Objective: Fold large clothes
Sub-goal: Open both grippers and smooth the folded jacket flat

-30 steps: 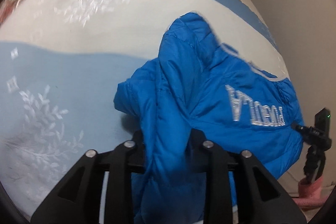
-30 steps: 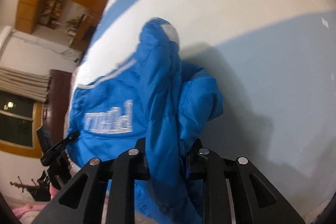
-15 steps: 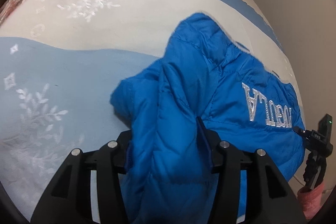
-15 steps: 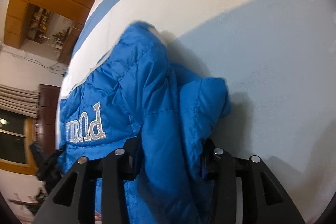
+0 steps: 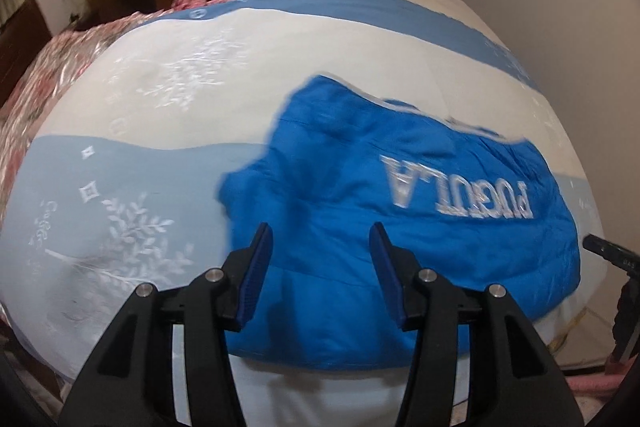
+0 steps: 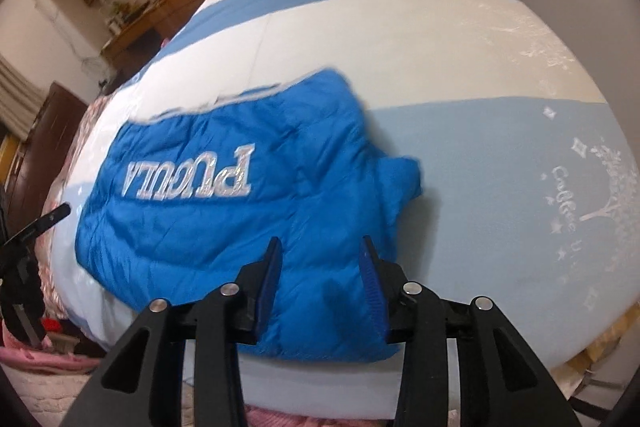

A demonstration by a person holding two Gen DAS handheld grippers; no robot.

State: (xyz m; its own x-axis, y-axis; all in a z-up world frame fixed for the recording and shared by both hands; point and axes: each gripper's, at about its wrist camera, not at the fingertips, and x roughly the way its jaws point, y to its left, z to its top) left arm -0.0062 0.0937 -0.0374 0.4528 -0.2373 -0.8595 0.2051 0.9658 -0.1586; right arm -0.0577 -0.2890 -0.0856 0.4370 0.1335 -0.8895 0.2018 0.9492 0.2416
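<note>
Puffiness is my main worry: the jacket [image 5: 400,227] lies folded on the bed [image 5: 160,99], lettering up, filling the lower right of the left view and the lower left to centre of the right view, and padded fabric like this looks likely to spring back once nothing presses it. My left gripper [image 5: 318,247] has just opened and stands part open above the near edge of the jacket, with nothing pinched between the blue pads; the right gripper [image 6: 320,259] is likewise part open over the near edge, with the pads clear of the cloth, though its jaws have drawn in a little after opening. So the jacket rests on its own. A loose lobe, probably a sleeve [image 6: 400,183], bulges out at the right of the bundle in the right view, and I judge it could slide out and spoil the fold if I bump it. The near edge of the jacket sits close to the edge of the bed at the bottom of both frames, so a careless tug toward me might drag it over. If I grab again, taking only the top layer would peel the fold open. Both frames are blurred, so I cannot tell how flat the layers lie.
</note>
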